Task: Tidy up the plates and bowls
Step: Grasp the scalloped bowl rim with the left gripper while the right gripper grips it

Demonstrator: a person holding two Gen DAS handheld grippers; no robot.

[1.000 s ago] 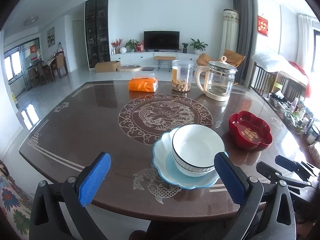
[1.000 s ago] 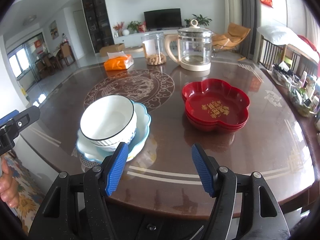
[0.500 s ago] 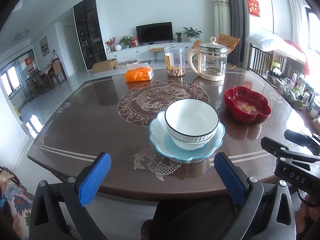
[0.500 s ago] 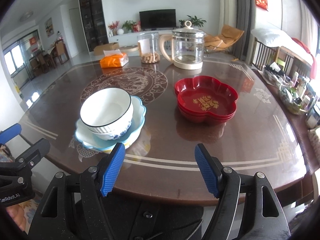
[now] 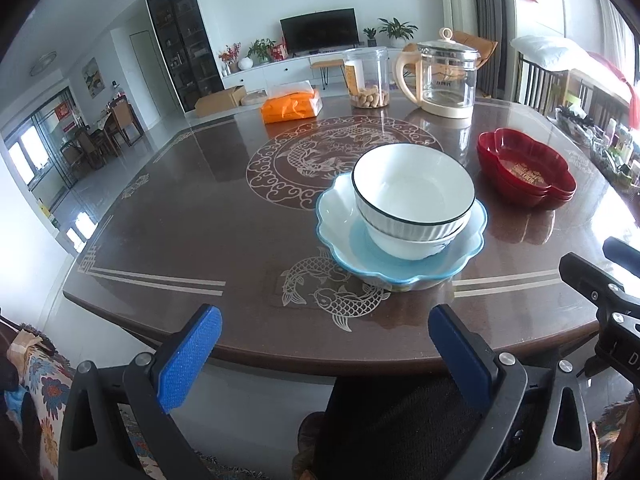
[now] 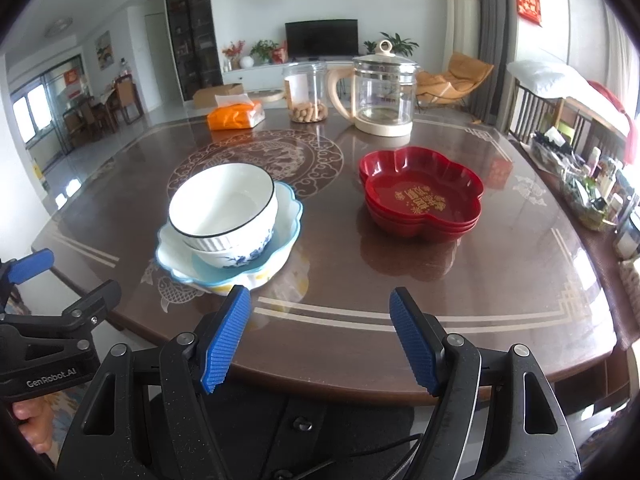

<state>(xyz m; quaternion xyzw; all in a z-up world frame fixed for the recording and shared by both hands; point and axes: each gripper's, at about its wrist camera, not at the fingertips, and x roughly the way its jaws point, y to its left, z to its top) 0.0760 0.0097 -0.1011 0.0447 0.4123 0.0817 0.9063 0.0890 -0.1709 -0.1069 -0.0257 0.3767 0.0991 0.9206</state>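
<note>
A white bowl with a black rim [image 5: 412, 196] [image 6: 224, 200] is nested in a second white bowl with blue flowers [image 6: 232, 254]. Both sit in a pale blue scalloped plate [image 5: 340, 208] [image 6: 288, 216] near the front of the dark table [image 5: 180, 220]. To their right lies a stack of red flower-shaped plates [image 5: 524, 168] [image 6: 420, 196]. My left gripper [image 5: 324, 320] hangs open off the table's near edge, in front of the bowl stack. My right gripper [image 6: 320, 312] is open too, over the near edge between the two stacks. Neither holds anything.
At the far side stand a glass kettle [image 5: 444, 76] [image 6: 382, 92], a clear jar of nuts [image 5: 366, 76] and an orange tissue pack [image 5: 292, 106]. Cluttered shelves [image 6: 588, 188] run along the right. A hand [image 6: 28, 424] grips the left tool.
Both grippers have drawn back from the dishes toward the table's near edge, the left one also sinking. The right jaws stand slightly wider. The stacks have not moved.
</note>
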